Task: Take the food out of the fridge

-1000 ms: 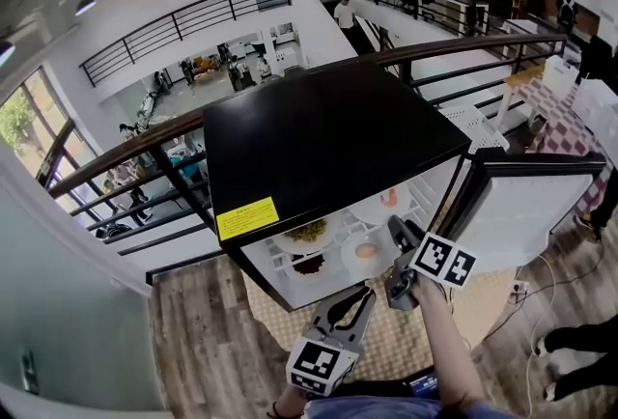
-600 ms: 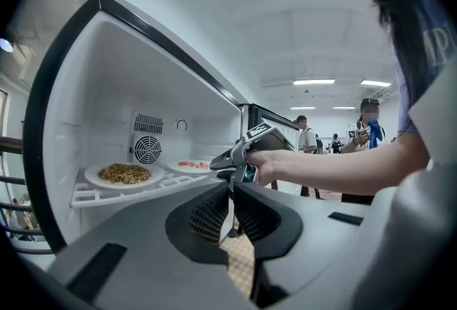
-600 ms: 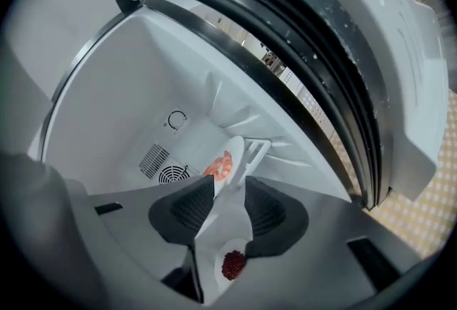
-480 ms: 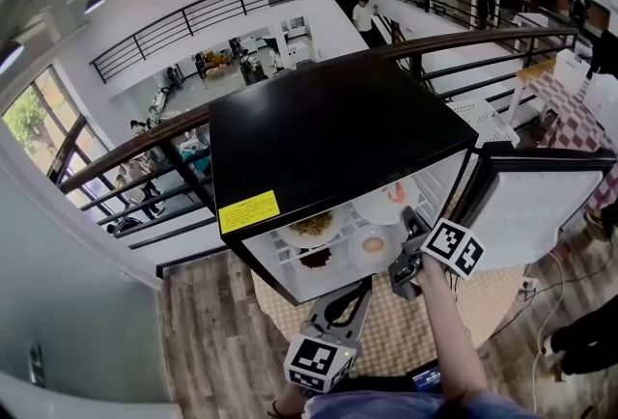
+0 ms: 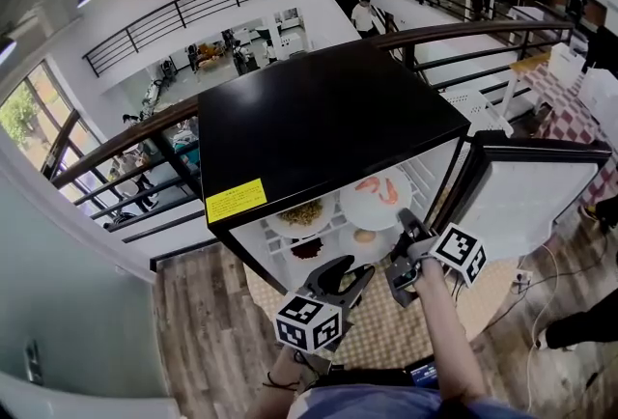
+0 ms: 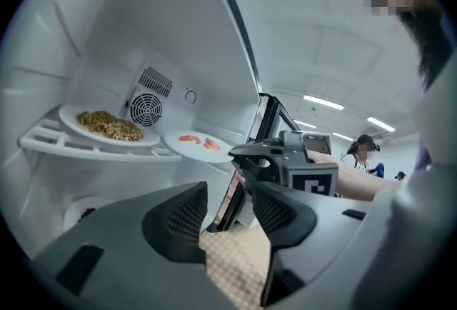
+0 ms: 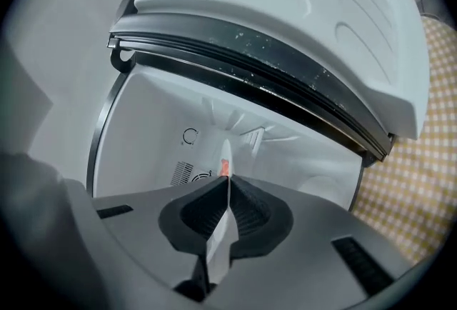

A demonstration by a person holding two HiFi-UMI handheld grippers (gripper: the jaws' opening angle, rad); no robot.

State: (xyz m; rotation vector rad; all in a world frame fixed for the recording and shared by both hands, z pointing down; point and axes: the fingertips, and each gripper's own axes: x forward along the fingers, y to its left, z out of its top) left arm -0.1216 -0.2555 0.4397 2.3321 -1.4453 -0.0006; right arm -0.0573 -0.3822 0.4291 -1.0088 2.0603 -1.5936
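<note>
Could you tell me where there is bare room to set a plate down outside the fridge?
The fridge's black top is bare beyond its yellow label; the checked mat in front shows bare too. Both shelves are crowded with plates.

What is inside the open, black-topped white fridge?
White plastic upper shelf: white plate of brown food, white plate of pink pieces. Lower dish of dark food is partly covered.

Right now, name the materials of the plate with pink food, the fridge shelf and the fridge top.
The plate: white, smooth, thin-rimmed; ceramic or melamine, unclear. The fridge shelf: white moulded plastic, slotted, matte. The fridge top: black, smooth, faint sheen; probably painted metal or glass.
</note>
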